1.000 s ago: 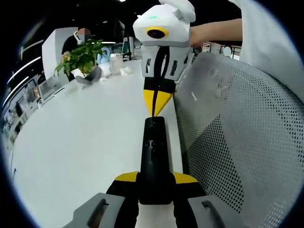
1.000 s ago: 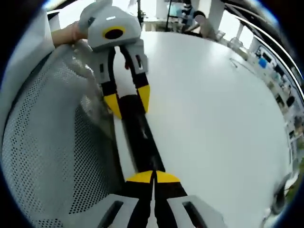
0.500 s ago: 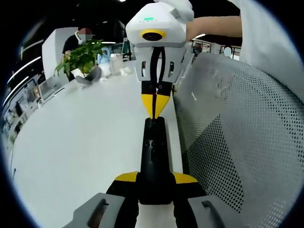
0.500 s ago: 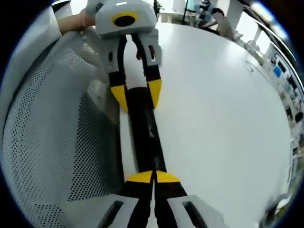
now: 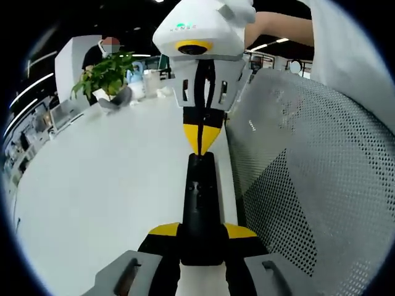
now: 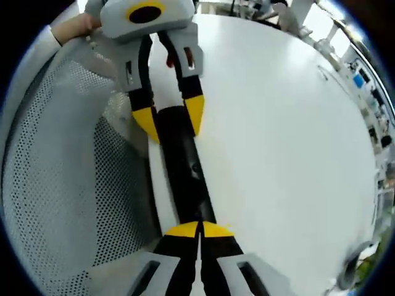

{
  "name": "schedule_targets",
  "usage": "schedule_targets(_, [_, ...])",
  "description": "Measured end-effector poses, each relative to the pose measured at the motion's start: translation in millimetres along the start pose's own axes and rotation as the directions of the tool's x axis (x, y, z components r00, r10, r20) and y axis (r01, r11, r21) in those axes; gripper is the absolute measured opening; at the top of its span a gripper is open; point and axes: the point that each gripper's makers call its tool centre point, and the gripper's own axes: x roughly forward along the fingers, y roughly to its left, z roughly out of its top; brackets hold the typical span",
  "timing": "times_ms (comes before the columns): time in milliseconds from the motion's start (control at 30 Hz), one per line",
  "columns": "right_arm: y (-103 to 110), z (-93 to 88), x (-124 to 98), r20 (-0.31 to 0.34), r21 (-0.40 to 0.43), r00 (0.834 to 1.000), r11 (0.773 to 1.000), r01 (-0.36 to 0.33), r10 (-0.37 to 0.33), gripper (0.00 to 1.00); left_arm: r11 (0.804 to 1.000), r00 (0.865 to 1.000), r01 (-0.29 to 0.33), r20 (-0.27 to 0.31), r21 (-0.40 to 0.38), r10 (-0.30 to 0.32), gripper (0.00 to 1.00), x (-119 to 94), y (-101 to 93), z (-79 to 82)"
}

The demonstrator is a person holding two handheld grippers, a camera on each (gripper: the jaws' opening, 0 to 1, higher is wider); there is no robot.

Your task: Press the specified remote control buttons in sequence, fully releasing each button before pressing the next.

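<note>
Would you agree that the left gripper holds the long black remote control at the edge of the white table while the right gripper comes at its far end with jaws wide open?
Not quite: the left gripper view shows the right gripper with its yellow tips closed together at the far end of the long black remote control. The left gripper does hold it at the white table edge.

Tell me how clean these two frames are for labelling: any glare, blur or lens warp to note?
Left gripper view: sharp; fisheye bends the white table edge; the black remote is dark, its buttons hard to read; bright strip lights behind the plant. Right gripper view: the table top is nearly washed out, the remote shows a faint sheen, the mesh chair back curves strongly.
</note>
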Motion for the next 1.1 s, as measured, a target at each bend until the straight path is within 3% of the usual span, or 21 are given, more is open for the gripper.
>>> schedule_targets(133, [-0.9,0.3,-0.6,0.062,0.054,0.998,0.998,0.012,-0.016,0.0,1.0,1.0,0.002,-0.002,0.002,-0.002,0.26,-0.2,0.0,0.2])
schedule_targets(333, [0.2,0.0,-1.6,0.141,0.041,0.989,0.999,0.036,-0.041,0.0,1.0,1.0,0.004,-0.003,0.004,-0.004,0.26,0.1,-0.1,0.3])
schedule_targets(500, [0.8,2.2,-3.9,0.17,0.052,0.984,0.997,0.05,-0.059,0.0,1.0,1.0,0.004,-0.003,0.004,-0.004,0.26,0.1,-0.2,0.3])
schedule_targets(667, [-5.9,18.0,-15.2,0.242,0.056,0.966,0.995,0.084,-0.095,0.0,1.0,1.0,0.004,-0.003,0.005,-0.004,0.26,0.2,-0.2,0.3])
schedule_targets(800, [-0.9,16.7,-7.5,0.2,0.017,0.979,0.999,0.048,-0.051,0.0,1.0,1.0,0.005,-0.003,0.005,-0.005,0.26,0.3,-0.2,0.4])
schedule_targets(1100, [4.7,12.5,-0.2,0.171,-0.011,0.985,1.0,0.02,-0.017,0.0,1.0,1.0,0.004,-0.001,0.002,-0.004,0.26,0.3,0.2,0.5])
